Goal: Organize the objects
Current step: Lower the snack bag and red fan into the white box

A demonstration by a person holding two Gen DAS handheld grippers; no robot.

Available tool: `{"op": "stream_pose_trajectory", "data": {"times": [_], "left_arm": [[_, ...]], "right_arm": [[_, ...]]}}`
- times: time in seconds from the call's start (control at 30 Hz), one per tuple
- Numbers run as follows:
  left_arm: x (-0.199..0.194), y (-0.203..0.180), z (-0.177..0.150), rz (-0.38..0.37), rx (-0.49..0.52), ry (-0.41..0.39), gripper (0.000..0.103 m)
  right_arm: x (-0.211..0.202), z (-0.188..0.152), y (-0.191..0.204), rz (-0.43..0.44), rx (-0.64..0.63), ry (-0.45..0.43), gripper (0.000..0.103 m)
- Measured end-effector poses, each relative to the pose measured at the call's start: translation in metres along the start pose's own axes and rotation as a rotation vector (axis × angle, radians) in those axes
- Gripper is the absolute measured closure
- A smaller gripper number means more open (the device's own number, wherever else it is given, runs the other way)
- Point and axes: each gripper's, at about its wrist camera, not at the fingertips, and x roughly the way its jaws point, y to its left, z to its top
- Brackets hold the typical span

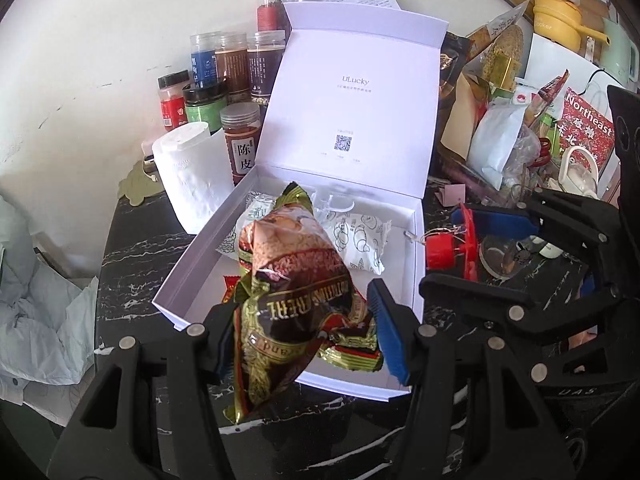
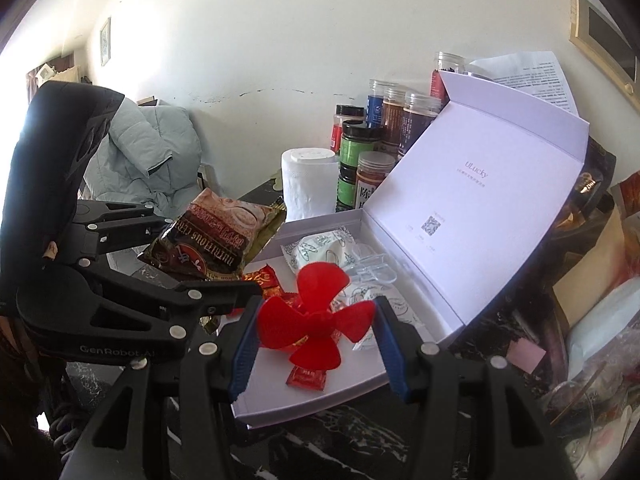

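An open white box (image 1: 416, 248) with its lid up stands on the dark marble table; it also shows in the right wrist view (image 2: 360, 384). My left gripper (image 1: 306, 332) is shut on a brown and gold cereal packet (image 1: 296, 276), held above the box's near left part; the packet shows in the right wrist view (image 2: 216, 240). My right gripper (image 2: 316, 340) is shut on a red plastic fan (image 2: 320, 312) over the box's near edge; the fan shows in the left wrist view (image 1: 456, 240). White patterned sachets (image 1: 360, 240), red candies (image 2: 306, 378) and clear clips (image 2: 372, 268) lie in the box.
Spice jars (image 1: 236, 68) and a toilet paper roll (image 1: 188, 172) stand behind the box on the left. A heap of bags and packets (image 1: 520, 120) crowds the right side. A pale jacket (image 2: 156, 148) lies left of the table. A glass (image 2: 580, 408) stands at right.
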Motion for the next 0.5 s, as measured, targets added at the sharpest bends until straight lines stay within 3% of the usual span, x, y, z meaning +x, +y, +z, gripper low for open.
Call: {"op": "stream_pose_trajectory", "data": {"times": [0.5], "left_arm": [[0.028,0.015,0.049,0.007,0.023,-0.052,0.047]], "right_arm": [[0.032,0.037,-0.036,-0.032,0.007,-0.055,0.048]]}}
